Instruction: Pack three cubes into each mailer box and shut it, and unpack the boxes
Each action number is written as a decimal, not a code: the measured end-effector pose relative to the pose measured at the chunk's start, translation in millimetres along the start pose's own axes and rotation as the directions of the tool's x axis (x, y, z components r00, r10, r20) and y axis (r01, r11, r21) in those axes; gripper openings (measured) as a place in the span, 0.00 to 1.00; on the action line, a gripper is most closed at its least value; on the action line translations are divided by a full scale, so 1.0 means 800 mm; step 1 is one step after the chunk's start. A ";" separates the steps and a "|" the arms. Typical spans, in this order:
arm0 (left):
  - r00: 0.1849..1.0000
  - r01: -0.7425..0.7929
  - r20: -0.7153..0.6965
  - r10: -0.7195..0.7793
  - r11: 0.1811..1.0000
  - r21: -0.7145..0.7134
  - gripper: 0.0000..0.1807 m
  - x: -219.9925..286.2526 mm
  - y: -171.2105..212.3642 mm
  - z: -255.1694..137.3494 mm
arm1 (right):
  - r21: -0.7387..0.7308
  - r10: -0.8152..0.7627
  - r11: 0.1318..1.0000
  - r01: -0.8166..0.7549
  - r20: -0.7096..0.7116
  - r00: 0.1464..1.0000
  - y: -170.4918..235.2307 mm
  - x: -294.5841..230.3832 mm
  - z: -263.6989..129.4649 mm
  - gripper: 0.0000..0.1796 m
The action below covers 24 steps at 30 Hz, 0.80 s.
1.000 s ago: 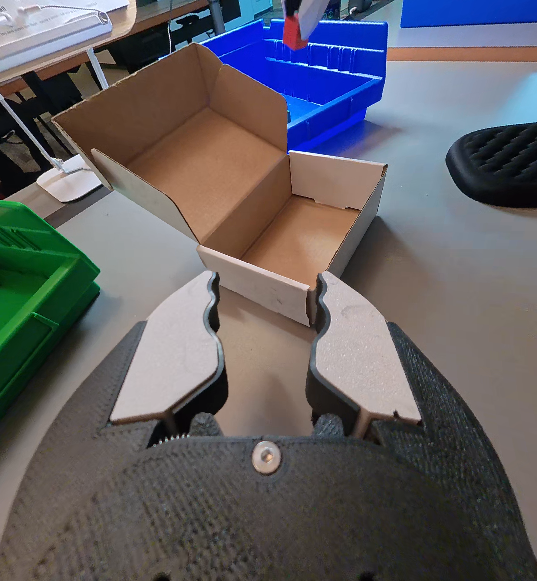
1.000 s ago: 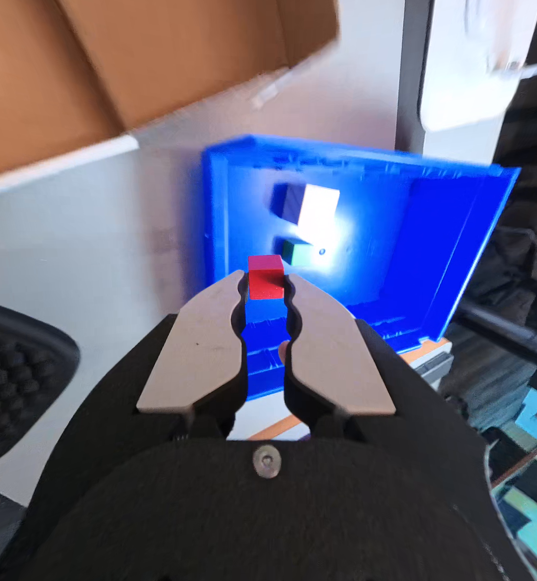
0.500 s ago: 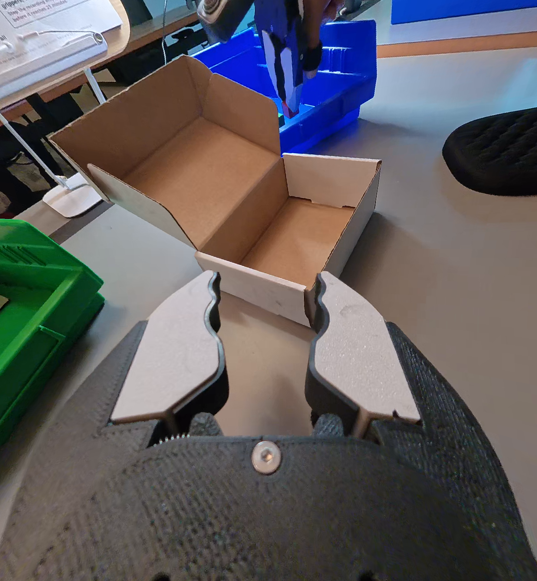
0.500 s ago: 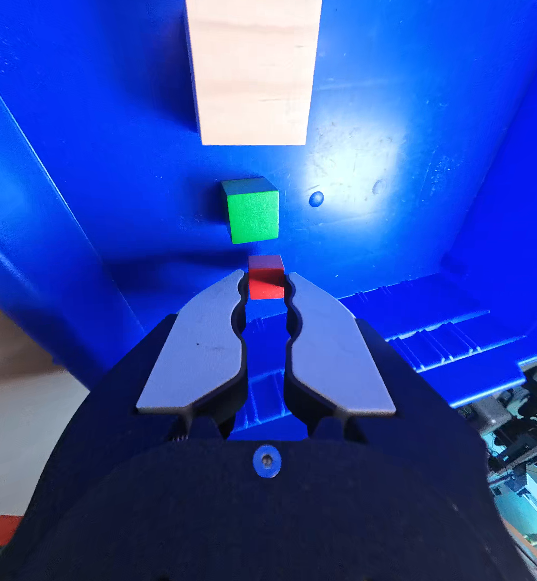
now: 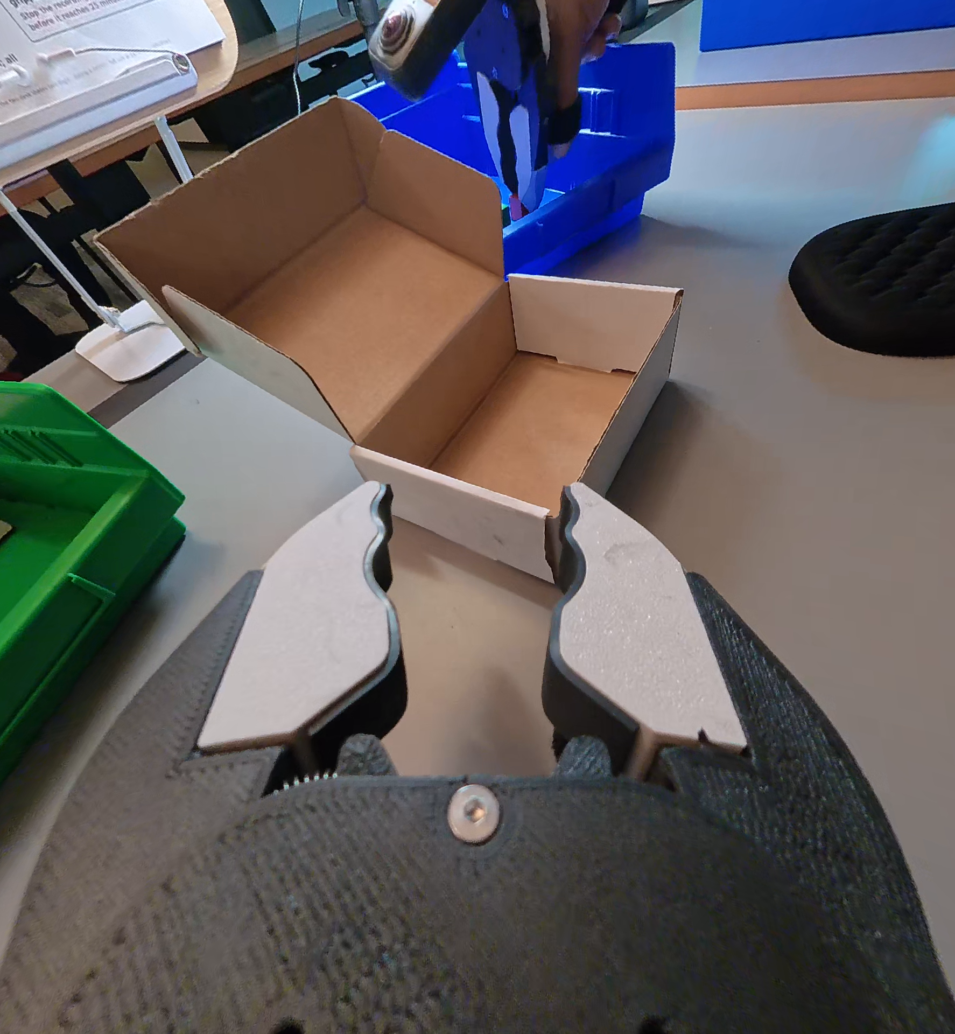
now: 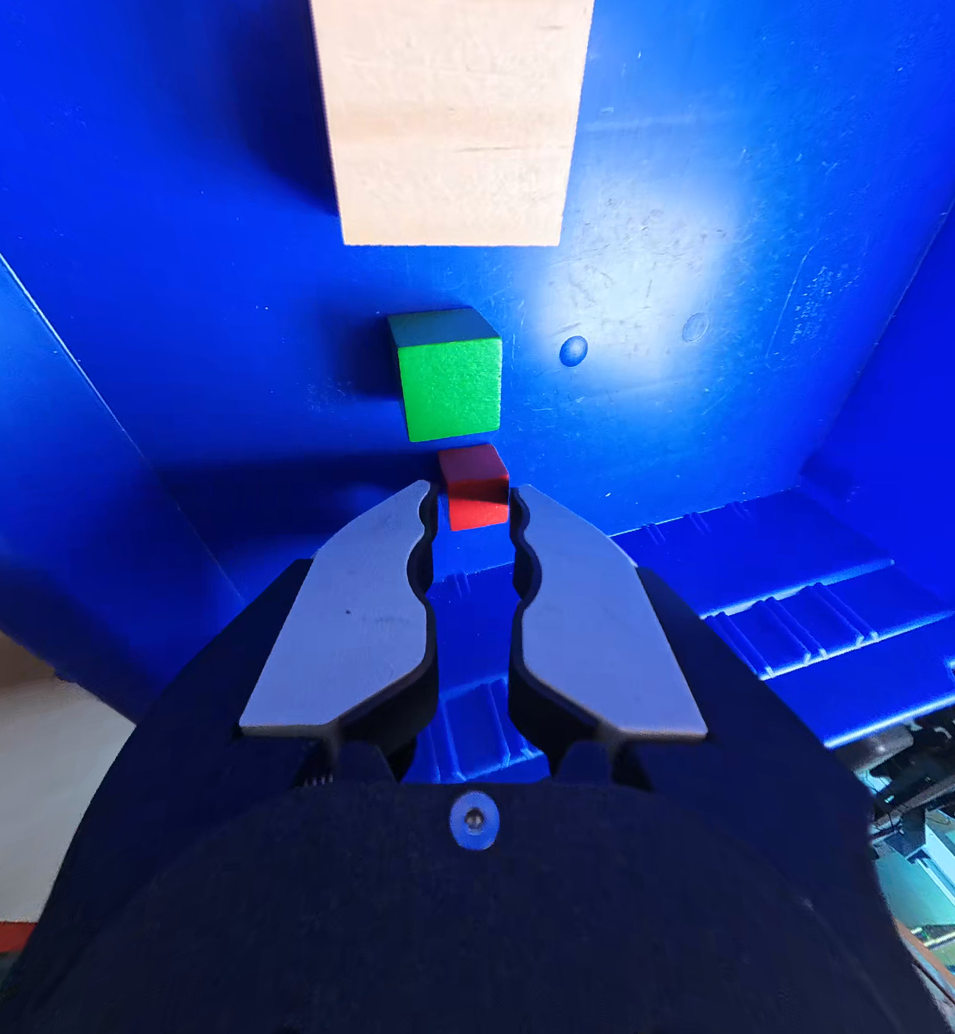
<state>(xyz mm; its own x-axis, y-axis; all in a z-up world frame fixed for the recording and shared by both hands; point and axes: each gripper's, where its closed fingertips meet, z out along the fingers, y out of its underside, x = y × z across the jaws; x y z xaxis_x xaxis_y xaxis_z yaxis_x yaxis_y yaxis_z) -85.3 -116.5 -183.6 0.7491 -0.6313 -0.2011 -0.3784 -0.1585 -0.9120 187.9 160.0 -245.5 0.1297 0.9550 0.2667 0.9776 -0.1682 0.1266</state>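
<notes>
Sitting between right tool (image 6: 472,492) tips, red cube (image 6: 476,498), green cube (image 6: 448,386) just beyond

Wood block (image 6: 453,123) cut by top edge; green bin (image 5: 44,559) cut by left edge.

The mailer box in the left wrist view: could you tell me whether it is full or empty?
Empty. The mailer box sits open, its lid folded back, and only bare cardboard floor shows inside.

Mailer box (image 5: 520,391) sits between two bins (image 5: 44,559), cubes (image 6: 447,380) in the farther.
</notes>
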 end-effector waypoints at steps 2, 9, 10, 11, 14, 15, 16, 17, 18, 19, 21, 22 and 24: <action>1.000 0.001 0.000 -0.001 1.000 -0.001 0.31 0.000 0.000 0.000 | 0.026 0.000 1.000 0.000 -0.013 1.000 -0.002 0.000 -0.007 0.15; 1.000 0.011 0.000 -0.011 1.000 0.003 0.31 -0.001 0.000 0.000 | 0.404 0.105 0.914 -0.035 -0.150 0.983 -0.051 -0.005 -0.093 0.16; 1.000 0.013 0.001 -0.013 1.000 0.006 0.31 -0.002 0.000 0.000 | 0.476 0.127 0.879 -0.031 -0.172 0.977 -0.059 -0.011 -0.108 0.16; 1.000 0.016 0.001 -0.016 1.000 0.008 0.31 -0.002 -0.001 0.000 | 0.541 0.153 0.841 -0.034 -0.176 0.972 -0.065 -0.020 -0.122 0.17; 1.000 0.026 0.001 -0.026 1.000 0.013 0.31 -0.004 -0.002 -0.001 | 0.717 0.248 0.694 -0.059 -0.162 0.955 -0.080 -0.051 -0.155 0.18; 1.000 0.031 0.000 -0.031 0.999 0.013 0.31 -0.004 -0.001 0.000 | 0.765 0.273 0.640 -0.067 -0.145 0.951 -0.084 -0.065 -0.164 0.18; 0.999 0.035 -0.001 -0.035 0.999 0.012 0.31 -0.005 -0.001 0.000 | 0.808 0.300 0.584 -0.083 -0.119 0.947 -0.087 -0.077 -0.172 0.18; 0.999 0.040 -0.001 -0.040 0.999 0.011 0.31 -0.006 -0.001 0.001 | 0.845 0.324 0.524 -0.106 -0.083 0.942 -0.089 -0.089 -0.179 0.18; 0.999 0.046 -0.001 -0.046 0.999 0.010 0.31 -0.007 -0.001 0.001 | 0.877 0.343 0.461 -0.136 -0.035 0.939 -0.091 -0.101 -0.186 0.18; 0.998 0.056 -0.002 -0.056 0.998 0.010 0.31 -0.008 -0.001 0.002 | 0.902 0.354 0.397 -0.170 0.020 0.935 -0.093 -0.112 -0.192 0.18; 0.995 0.102 -0.019 -0.102 0.995 0.019 0.31 -0.013 -0.004 0.004 | 0.928 0.344 0.288 -0.235 0.129 0.930 -0.098 -0.131 -0.203 0.19; 0.989 0.145 -0.036 -0.144 0.989 0.027 0.31 -0.017 -0.007 0.006 | 0.933 0.338 0.241 -0.268 0.178 0.924 -0.101 -0.138 -0.207 0.19; 0.963 0.261 -0.079 -0.257 0.964 0.050 0.31 -0.031 -0.019 0.013 | 0.932 0.323 0.186 -0.312 0.242 0.915 -0.108 -0.146 -0.213 0.19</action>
<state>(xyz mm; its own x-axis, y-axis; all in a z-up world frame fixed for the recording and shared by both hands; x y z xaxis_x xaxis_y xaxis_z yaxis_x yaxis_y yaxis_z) -92.1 -90.6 -168.6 0.7758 -0.6272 0.0686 -0.1419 -0.2794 -0.9496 59.6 21.3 -125.2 0.4747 0.8785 0.0540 0.2960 -0.1015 -0.9498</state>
